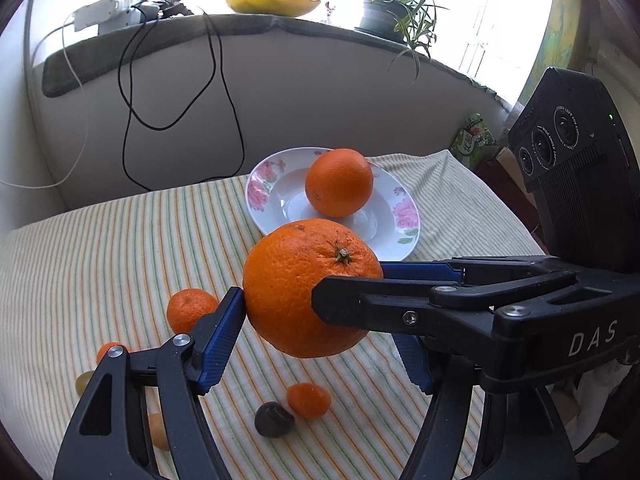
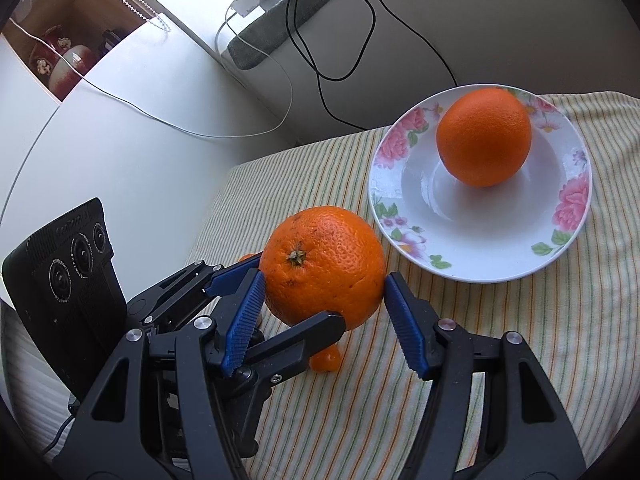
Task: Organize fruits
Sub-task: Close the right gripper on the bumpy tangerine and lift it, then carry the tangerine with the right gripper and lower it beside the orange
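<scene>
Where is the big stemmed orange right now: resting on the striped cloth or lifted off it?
Lifted. The stemmed orange hangs above the striped cloth, pinched by both grippers' fingers, with smaller fruit visible beneath it.

Large orange [image 1: 296, 292], stem up, held above cloth; another [image 1: 338, 183] on plate [image 1: 262, 196].
</scene>
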Demonstrator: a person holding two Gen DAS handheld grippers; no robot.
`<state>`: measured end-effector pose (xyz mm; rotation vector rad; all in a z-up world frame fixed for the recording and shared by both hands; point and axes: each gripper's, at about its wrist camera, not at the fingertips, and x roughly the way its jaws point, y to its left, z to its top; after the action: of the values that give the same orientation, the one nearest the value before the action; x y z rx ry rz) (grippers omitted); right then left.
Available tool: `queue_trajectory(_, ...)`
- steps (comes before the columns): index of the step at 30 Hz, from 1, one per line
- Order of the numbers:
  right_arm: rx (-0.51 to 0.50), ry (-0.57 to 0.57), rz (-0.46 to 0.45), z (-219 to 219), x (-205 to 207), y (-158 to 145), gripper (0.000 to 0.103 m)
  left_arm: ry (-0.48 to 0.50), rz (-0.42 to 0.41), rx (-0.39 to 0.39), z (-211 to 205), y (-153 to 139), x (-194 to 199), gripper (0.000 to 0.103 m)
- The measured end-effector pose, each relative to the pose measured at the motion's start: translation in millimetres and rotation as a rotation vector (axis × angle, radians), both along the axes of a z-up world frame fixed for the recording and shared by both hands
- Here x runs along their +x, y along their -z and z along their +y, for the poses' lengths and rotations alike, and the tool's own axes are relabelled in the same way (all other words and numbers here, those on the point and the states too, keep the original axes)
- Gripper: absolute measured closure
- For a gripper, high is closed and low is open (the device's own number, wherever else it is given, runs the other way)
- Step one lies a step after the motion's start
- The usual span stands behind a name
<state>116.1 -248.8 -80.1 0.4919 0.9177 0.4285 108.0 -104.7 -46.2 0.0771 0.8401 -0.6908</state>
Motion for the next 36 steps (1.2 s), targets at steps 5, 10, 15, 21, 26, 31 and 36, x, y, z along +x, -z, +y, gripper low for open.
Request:
queue_trajectory(5,-0.012,0.018,-0.008,-11,-3,-4,0.038,0.012,-0.004,-0.013,-12,-2,3,0.032)
queue_trajectory(10,-0.025,0.037,-0.012,-26,-6,-9,0.038,0.03,-0.004,-0.019,-26,-3,9,0.032)
queue_trajectory(15,-0.043,0.055,-0.007,-39,-5,-13,0.038,0.046,0.004,-0.026,-40,0,12,0.032)
queue_trajectory(21,-0.061,0.07,0.0,-51,-1,-11,0.038,0.056,0.014,-0.037,-54,1,18,0.032)
queue_trajectory(26,-0.075,0.08,0.004,-58,5,-11,0.038,0.066,0.02,-0.04,-63,2,23,0.032)
queue_trajectory(31,-0.082,0.088,0.011,-64,7,-11,0.038,0.072,0.024,-0.039,-69,3,24,0.032)
queue_trajectory(36,-0.087,0.092,0.02,-68,9,-9,0.038,0.07,0.035,-0.038,-73,6,27,0.032)
